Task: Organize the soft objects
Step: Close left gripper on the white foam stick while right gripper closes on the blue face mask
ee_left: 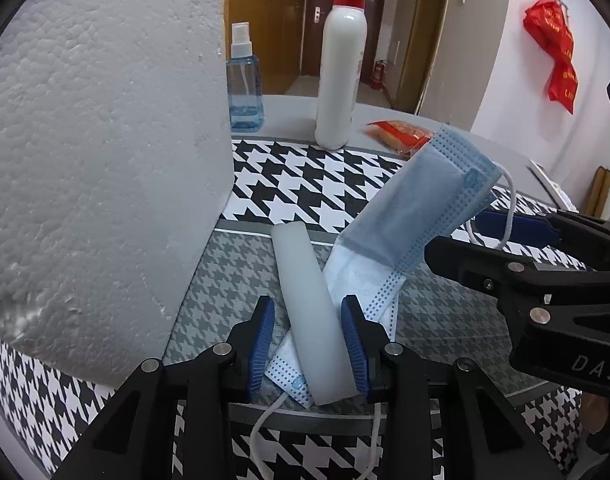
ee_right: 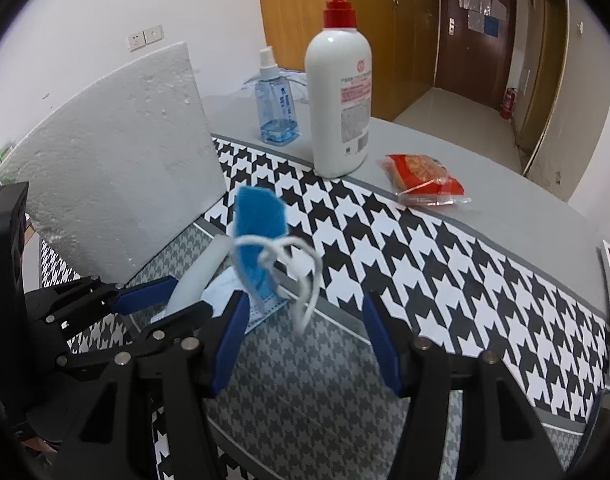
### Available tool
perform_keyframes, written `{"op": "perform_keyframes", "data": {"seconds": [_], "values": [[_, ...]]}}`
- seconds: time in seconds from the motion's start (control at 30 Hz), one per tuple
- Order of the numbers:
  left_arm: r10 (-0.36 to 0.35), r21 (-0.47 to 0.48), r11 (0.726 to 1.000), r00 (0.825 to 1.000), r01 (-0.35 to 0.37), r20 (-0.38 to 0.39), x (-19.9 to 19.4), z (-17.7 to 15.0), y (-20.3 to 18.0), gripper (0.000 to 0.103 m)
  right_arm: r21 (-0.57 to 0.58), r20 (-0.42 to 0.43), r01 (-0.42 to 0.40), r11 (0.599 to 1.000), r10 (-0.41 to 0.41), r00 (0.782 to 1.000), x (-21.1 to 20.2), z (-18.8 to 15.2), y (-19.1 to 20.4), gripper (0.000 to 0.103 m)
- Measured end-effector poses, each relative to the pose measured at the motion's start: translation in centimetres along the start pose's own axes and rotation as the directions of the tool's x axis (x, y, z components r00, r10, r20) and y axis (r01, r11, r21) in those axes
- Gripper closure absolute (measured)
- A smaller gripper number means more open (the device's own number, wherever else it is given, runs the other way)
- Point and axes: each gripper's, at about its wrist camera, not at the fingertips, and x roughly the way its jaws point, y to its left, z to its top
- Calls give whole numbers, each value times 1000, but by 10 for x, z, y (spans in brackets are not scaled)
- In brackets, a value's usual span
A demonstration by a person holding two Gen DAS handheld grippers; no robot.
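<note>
Foam block (ee_right: 117,184) stands toward the mat's (ee_right: 425,264) left edge; spray bottle (ee_right: 275,100) and pump bottle (ee_right: 339,96) behind its rear edge; snack packet (ee_right: 423,180) rightward

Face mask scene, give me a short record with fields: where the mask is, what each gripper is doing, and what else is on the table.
mask: blue face mask, folded over, one end raised, other end on the houndstooth mat
left gripper: closed on a translucent white strip lying across the mask
right gripper: open, nothing between its fingers, mask's ear loop just ahead
behind: foam block, blue spray bottle, white pump bottle, red snack packet
</note>
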Motion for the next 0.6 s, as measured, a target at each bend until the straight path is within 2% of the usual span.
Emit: {"op": "perform_keyframes", "data": {"seconds": [0.27, 0.53, 0.6], "values": [[-7, 29, 1000, 1000, 7, -2, 2, 3, 1, 81, -2, -2, -11, 1000, 11, 1000, 3, 1, 2, 40], [-33, 17, 999, 999, 33, 3, 6, 5, 5, 82, 5, -10, -27, 1000, 27, 1000, 10, 4, 6, 40], [-38, 20, 999, 999, 38, 2, 6, 4, 6, 82, 2, -16, -27, 1000, 27, 1000, 11, 5, 8, 43]]}}
